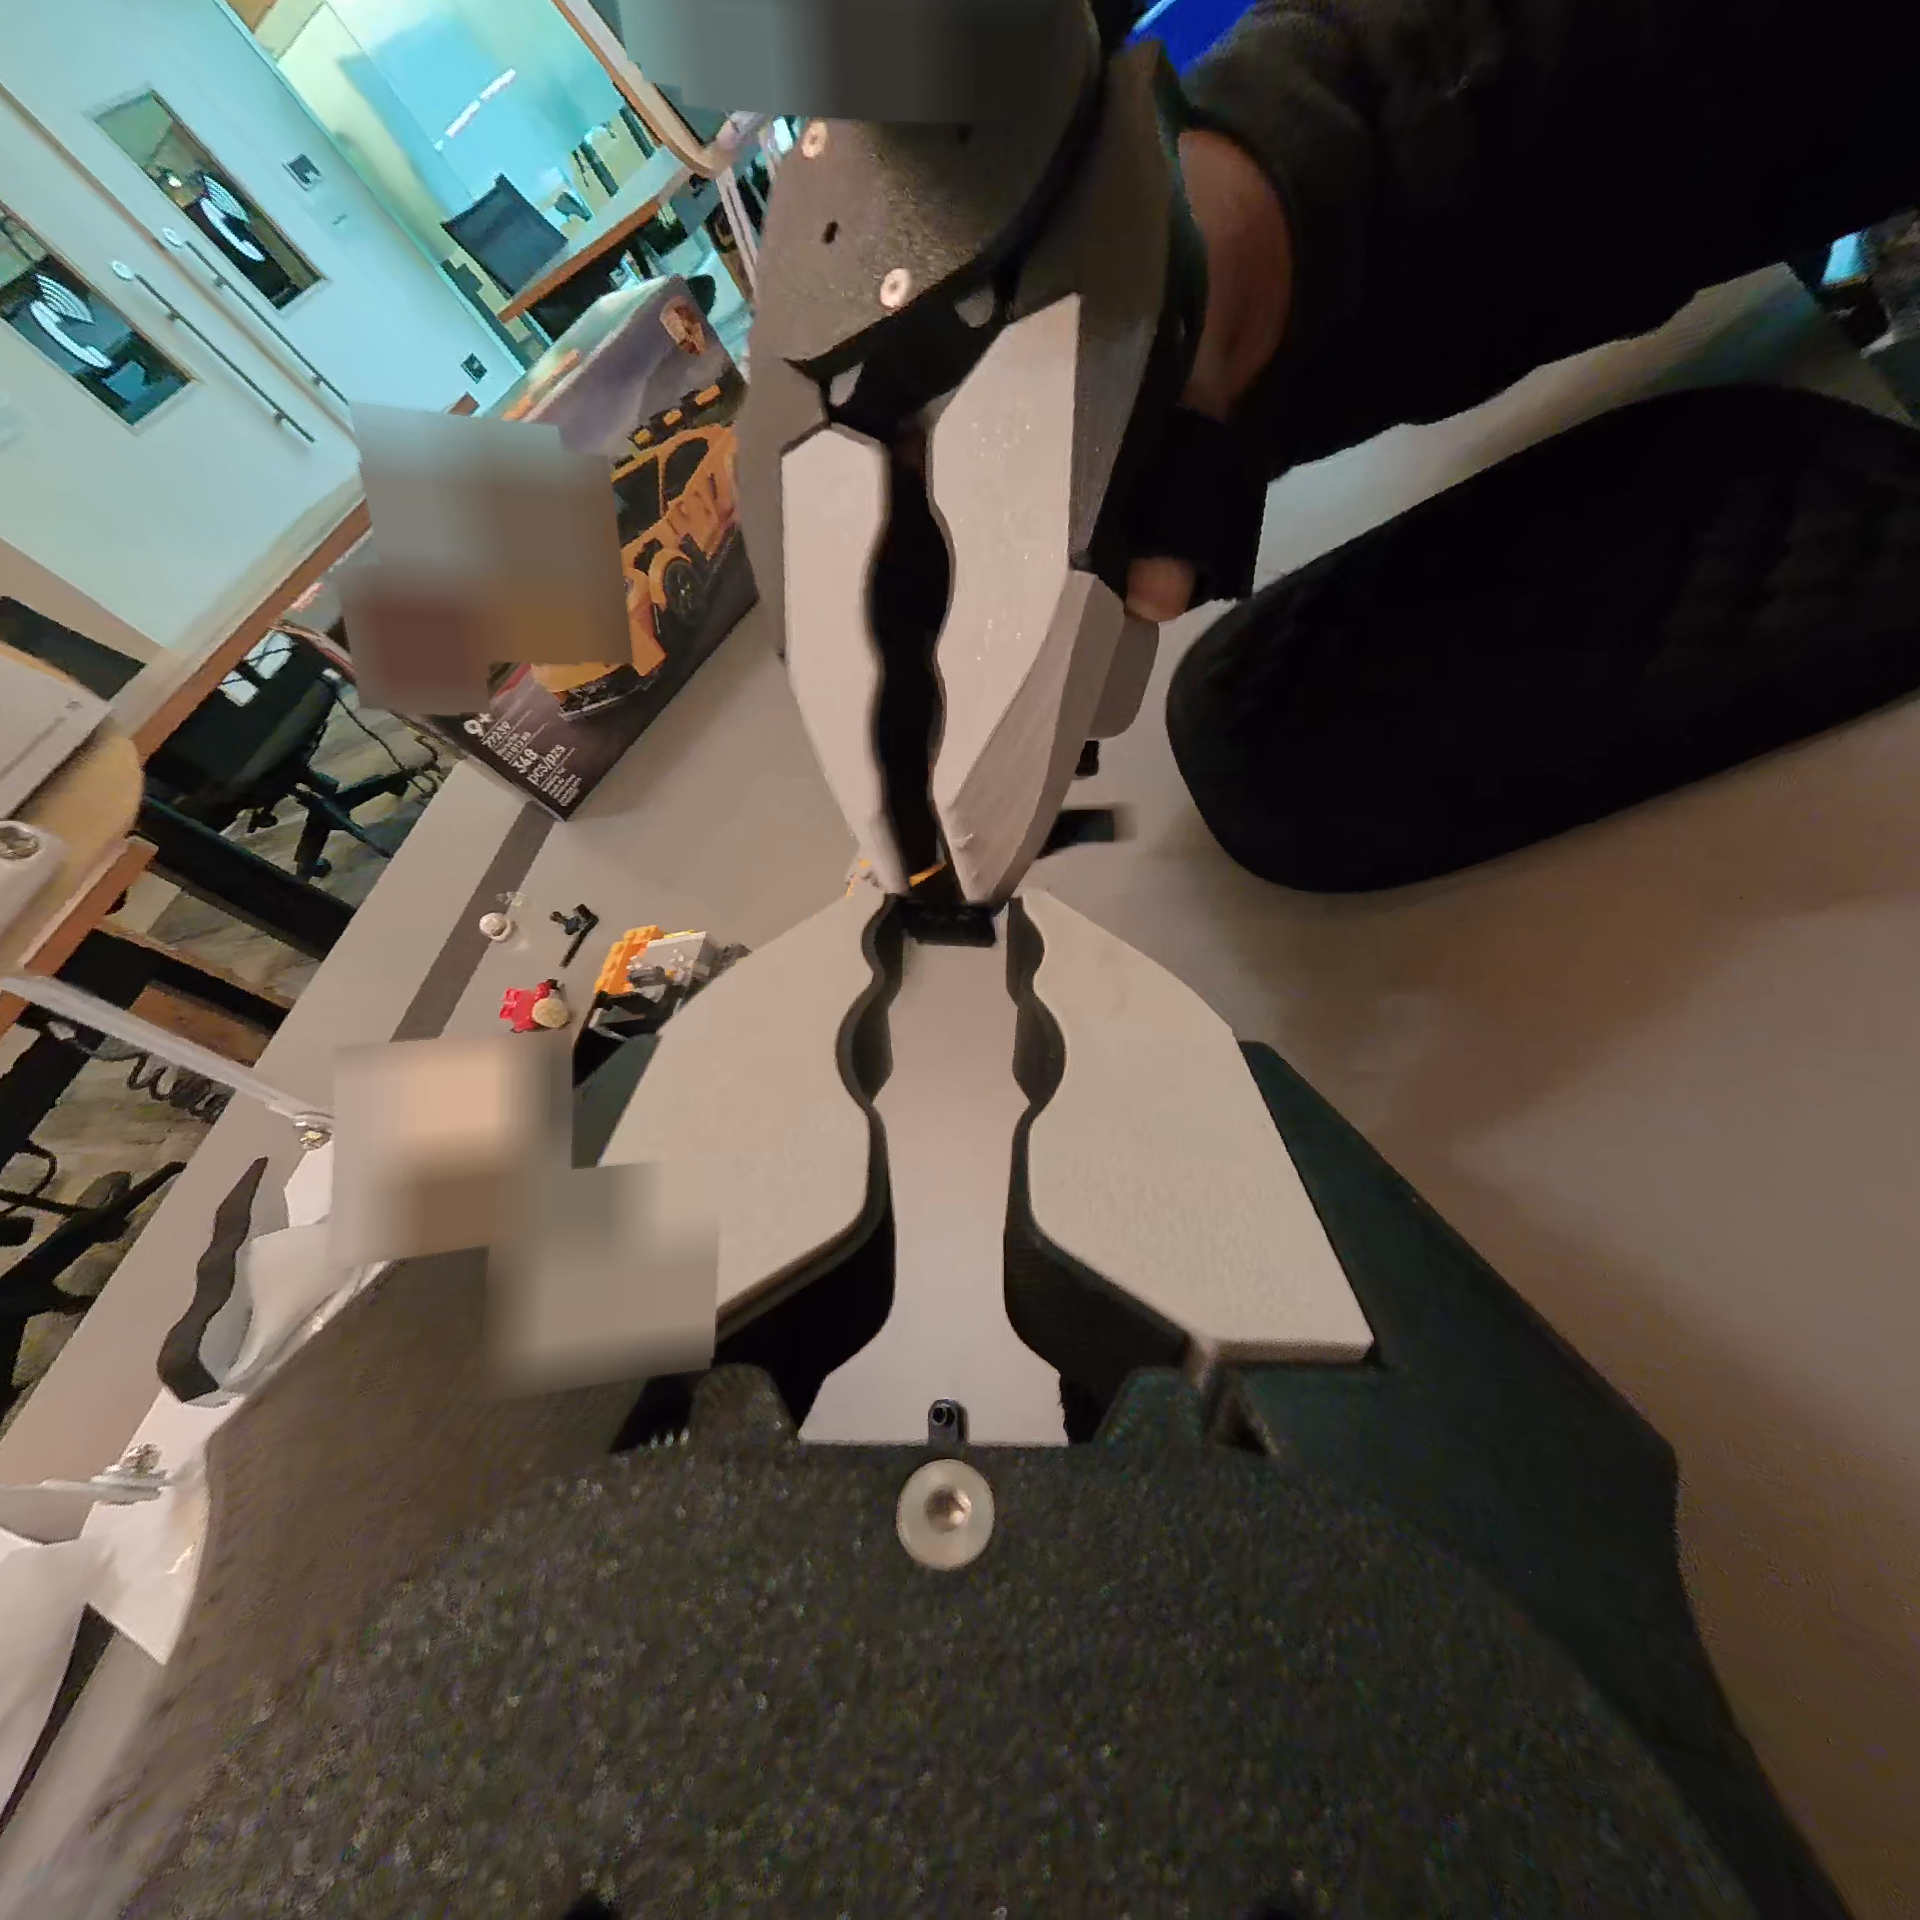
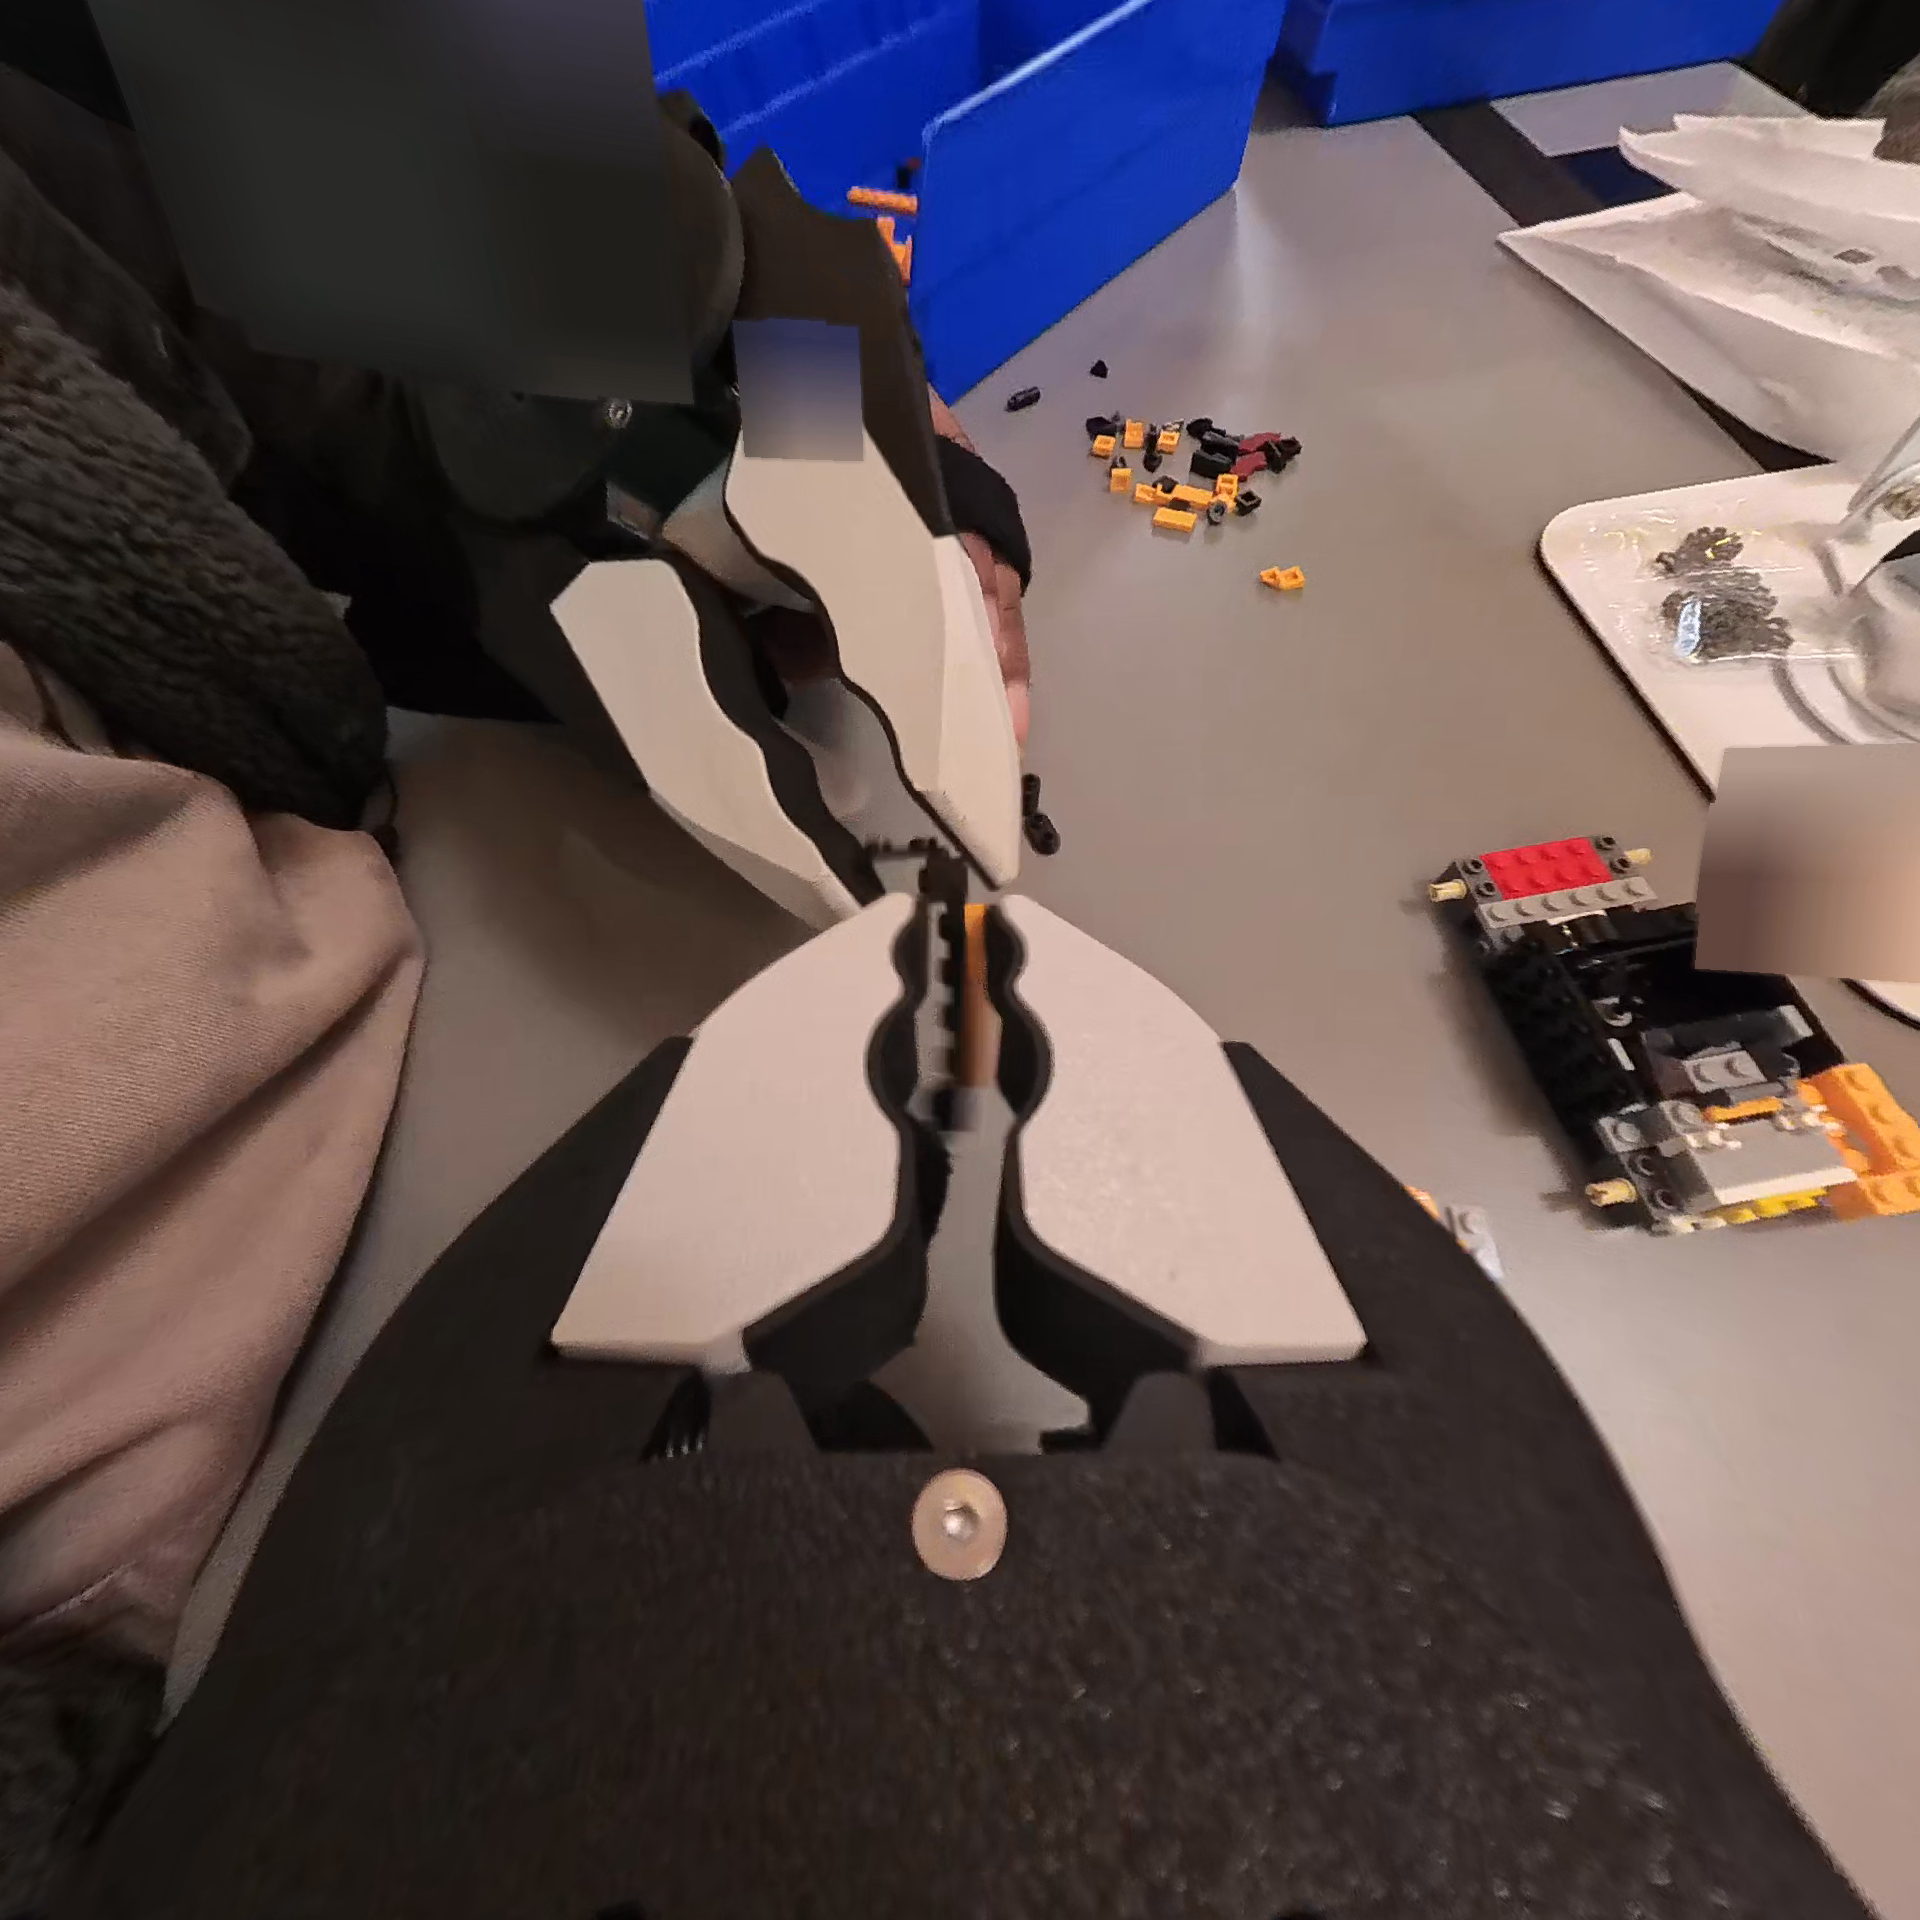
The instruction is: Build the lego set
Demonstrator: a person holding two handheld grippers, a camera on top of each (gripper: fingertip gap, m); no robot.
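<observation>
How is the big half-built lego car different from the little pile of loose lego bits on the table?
The half-built black, grey and orange lego car is one long joined block; the pile of small orange and black loose lego pieces lies scattered and separate. The car has a red plate on one end and lies nearer the camera; the pile lies farther off, toward the blue bins. Both rest on the grey table.

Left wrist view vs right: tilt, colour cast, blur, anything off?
Left wrist view: horizon tilted, fisheye-bent, room behind lit teal, table warm; left gripper tips sharp, lower-left edge smeared. Right wrist view: even light, loose bricks and chassis crisp, right gripper sharp.
</observation>
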